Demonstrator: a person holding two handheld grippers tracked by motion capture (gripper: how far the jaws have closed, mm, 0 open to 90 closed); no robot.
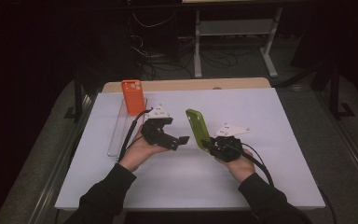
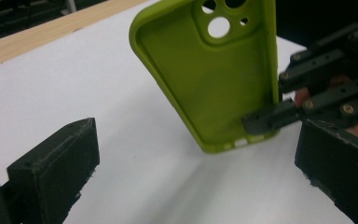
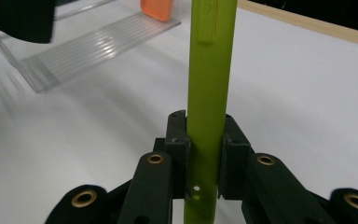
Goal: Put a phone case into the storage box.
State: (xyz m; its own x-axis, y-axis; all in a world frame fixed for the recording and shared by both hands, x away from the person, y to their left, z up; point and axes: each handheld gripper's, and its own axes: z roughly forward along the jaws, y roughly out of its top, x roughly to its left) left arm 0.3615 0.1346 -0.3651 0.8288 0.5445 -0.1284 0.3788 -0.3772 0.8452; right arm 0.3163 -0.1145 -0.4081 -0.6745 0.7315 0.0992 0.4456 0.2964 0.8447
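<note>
As the high view shows, the right gripper (image 1: 210,143) pinches the green case (image 1: 197,127) upright above the bench (image 1: 270,154); the left gripper (image 1: 179,141) stands spread beside it. Left gripper view: case (image 2: 214,79) light, probably flexible. Right gripper view: hold it by its bottom edge.

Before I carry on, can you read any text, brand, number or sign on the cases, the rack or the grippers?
None can be read.
Green phone case: no print, just camera holes.
Orange phone case: no print to be seen.
Clear rack: plain ridges.
Grey plates on the grippers: small dark marks, too small to read.
</note>
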